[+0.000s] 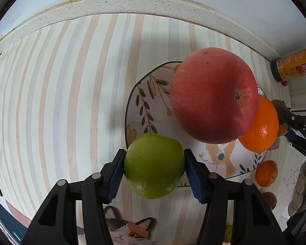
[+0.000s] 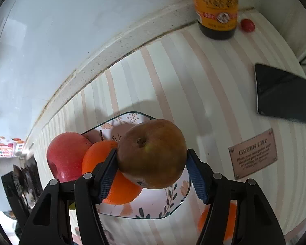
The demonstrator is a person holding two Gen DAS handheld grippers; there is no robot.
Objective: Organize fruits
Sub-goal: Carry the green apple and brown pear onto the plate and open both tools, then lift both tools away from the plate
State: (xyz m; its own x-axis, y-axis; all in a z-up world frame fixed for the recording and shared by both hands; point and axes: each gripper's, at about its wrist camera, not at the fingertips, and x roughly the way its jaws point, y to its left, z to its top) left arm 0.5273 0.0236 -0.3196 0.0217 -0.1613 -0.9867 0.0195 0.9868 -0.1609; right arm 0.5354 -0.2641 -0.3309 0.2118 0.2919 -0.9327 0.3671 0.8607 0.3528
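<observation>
My left gripper (image 1: 154, 168) is shut on a green apple (image 1: 154, 164), held over the near left rim of a patterned plate (image 1: 144, 94). On that plate sit a big red apple (image 1: 213, 95) and an orange (image 1: 260, 124). My right gripper (image 2: 152, 164) is shut on a brown pear-like fruit (image 2: 152, 153), hanging above the same plate (image 2: 157, 208), beside the orange (image 2: 120, 189) and red apple (image 2: 66, 155). In the left wrist view the right gripper's black frame (image 1: 295, 122) shows at the right edge.
A second orange (image 1: 266, 173) and a brown fruit (image 1: 270, 200) lie on the striped mat right of the plate. A dark sauce bottle (image 2: 217, 8) and a small red tomato (image 2: 247, 25) stand by the wall. A black phone (image 2: 283, 94) lies at the right. Pebbles (image 1: 304, 189) at the right edge.
</observation>
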